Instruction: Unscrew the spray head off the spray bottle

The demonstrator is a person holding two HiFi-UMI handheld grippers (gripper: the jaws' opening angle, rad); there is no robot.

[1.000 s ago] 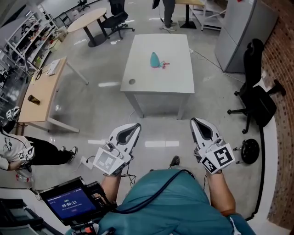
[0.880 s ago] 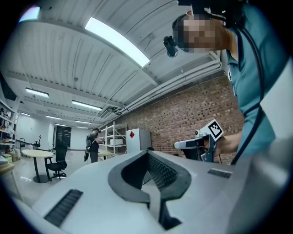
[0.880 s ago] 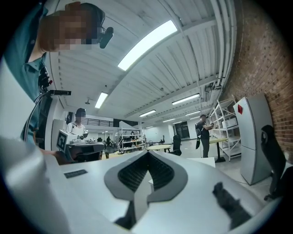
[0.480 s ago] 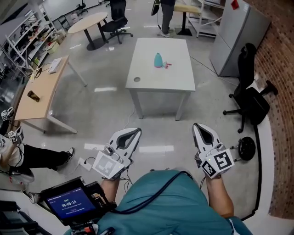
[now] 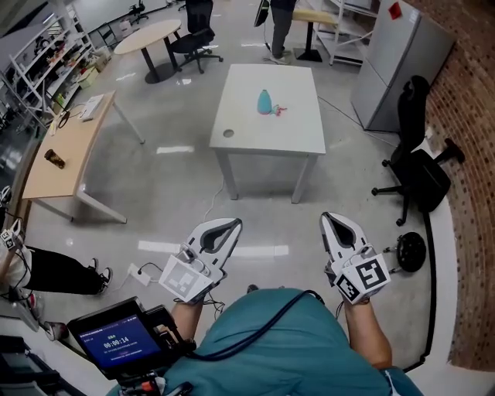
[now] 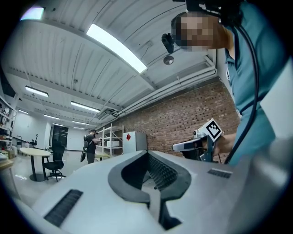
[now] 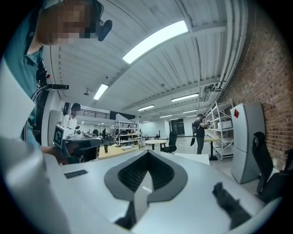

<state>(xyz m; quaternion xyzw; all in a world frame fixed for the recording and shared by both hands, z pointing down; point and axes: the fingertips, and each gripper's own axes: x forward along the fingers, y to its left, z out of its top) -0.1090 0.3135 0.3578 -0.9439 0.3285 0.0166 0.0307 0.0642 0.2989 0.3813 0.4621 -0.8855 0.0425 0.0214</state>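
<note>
A teal spray bottle (image 5: 264, 101) lies on a white table (image 5: 290, 135) far ahead in the head view, with a small pink-red piece (image 5: 278, 109) right beside it. My left gripper (image 5: 233, 223) is held low near my body, well short of the table, jaws shut with nothing between them. My right gripper (image 5: 329, 217) is alongside at the same height, also shut and empty. In the left gripper view my left gripper (image 6: 149, 155) points up toward the ceiling and brick wall, with the right gripper (image 6: 197, 142) beside it. The right gripper view shows my right gripper (image 7: 147, 161) and the table's edge (image 7: 197, 158) beyond.
A black office chair (image 5: 421, 166) and a grey cabinet (image 5: 390, 62) stand right of the table by the brick wall. A wooden desk (image 5: 66, 155) and a round table (image 5: 155, 35) are to the left. A person stands behind the table (image 5: 280, 19); another person's legs (image 5: 54, 271) are at the left.
The view has shifted slightly as I stepped toward the table; both grippers stay shut, held in front of my body. The person at the left has slid further out of frame.
</note>
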